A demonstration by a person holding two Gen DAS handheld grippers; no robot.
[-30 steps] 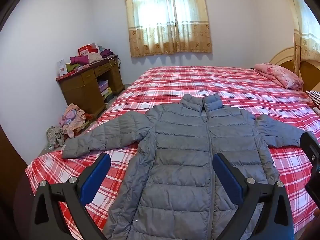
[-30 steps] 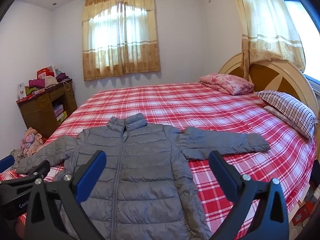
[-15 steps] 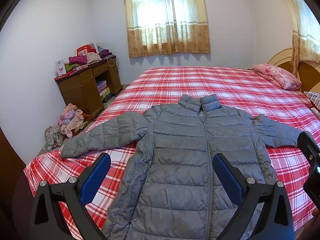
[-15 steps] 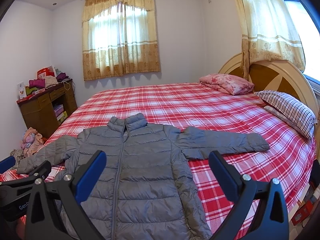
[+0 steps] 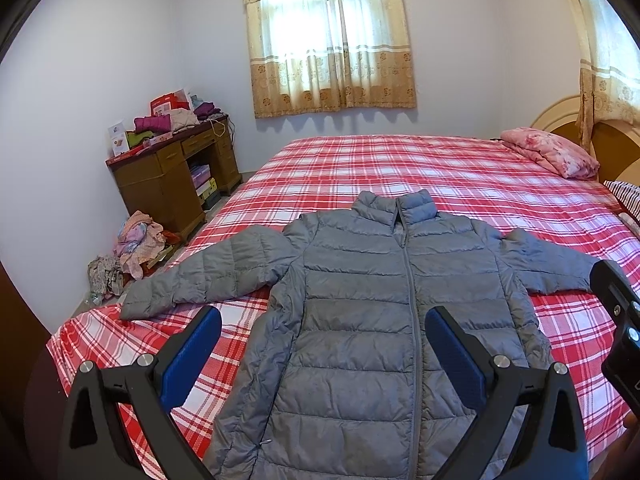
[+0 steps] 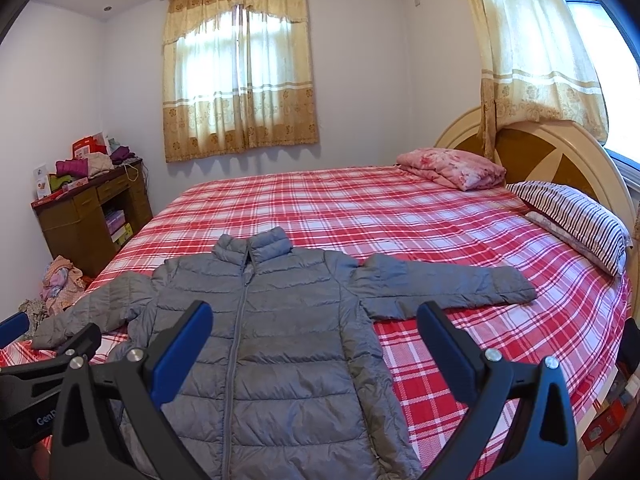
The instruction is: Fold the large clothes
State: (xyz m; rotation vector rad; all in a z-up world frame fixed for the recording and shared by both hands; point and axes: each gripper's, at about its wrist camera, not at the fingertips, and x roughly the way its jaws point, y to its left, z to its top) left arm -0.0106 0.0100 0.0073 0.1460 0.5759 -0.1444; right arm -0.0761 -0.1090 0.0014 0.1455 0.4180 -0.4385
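Note:
A grey puffer jacket (image 5: 372, 300) (image 6: 280, 328) lies flat and zipped on the red plaid bed, collar toward the window, both sleeves spread outward. My left gripper (image 5: 322, 344) hovers open above the jacket's lower body, holding nothing. My right gripper (image 6: 314, 338) is open too, above the jacket's right side and hem, with nothing between its blue pads. The right gripper's body (image 5: 618, 332) shows at the right edge of the left wrist view, and the left gripper's body (image 6: 44, 372) at the left edge of the right wrist view.
The bed (image 5: 440, 176) (image 6: 380, 204) carries a pink folded quilt (image 6: 452, 168) and a striped pillow (image 6: 572, 220) by the headboard (image 6: 536, 148). A wooden desk (image 5: 172, 176) piled with things stands at left, with clothes (image 5: 128, 248) heaped on the floor beside it.
The left wrist view has drifted slightly, so the jacket sits a little lower and leftward in it. Both grippers stay open; the jacket has not moved.

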